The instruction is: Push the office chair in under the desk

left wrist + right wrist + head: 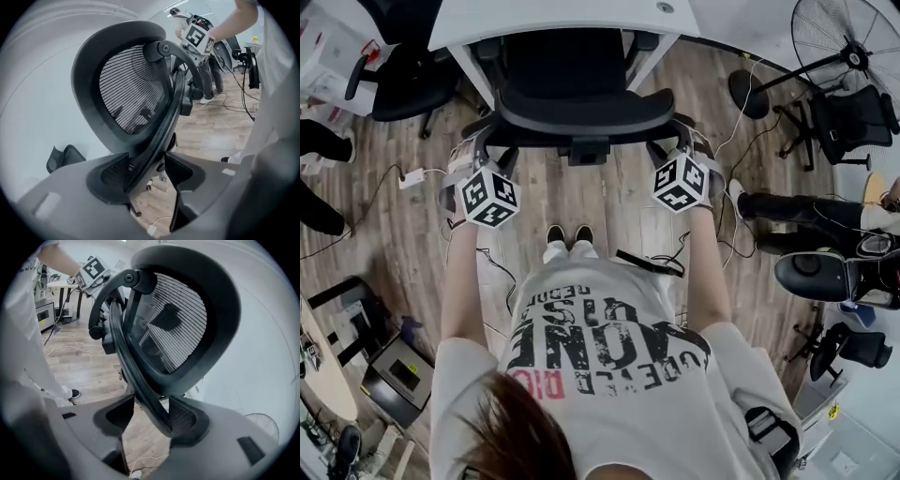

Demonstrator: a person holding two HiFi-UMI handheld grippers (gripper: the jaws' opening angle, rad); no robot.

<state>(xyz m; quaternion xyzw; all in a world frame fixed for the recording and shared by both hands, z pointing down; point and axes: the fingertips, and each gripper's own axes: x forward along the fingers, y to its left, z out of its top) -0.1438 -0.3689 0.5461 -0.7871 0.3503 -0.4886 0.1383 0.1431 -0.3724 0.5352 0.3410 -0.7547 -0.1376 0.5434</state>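
Now, office chair rim within left gripper, right gripper

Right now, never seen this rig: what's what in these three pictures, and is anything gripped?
There is no robot here. A person holds a two-jaw claw in each hand, and the patterned cube on each is part of it.

The head view looks down from the person's head. A black office chair stands straight ahead, its seat partly under the white desk. Other chairs stand on the wooden floor.

The other two pictures come from a camera riding on each claw. The left claw and right claw each straddle an edge of the chair's backrest frame. The jaws are apart with a gap beside the frame, so nothing is clamped. They look placed for pushing.
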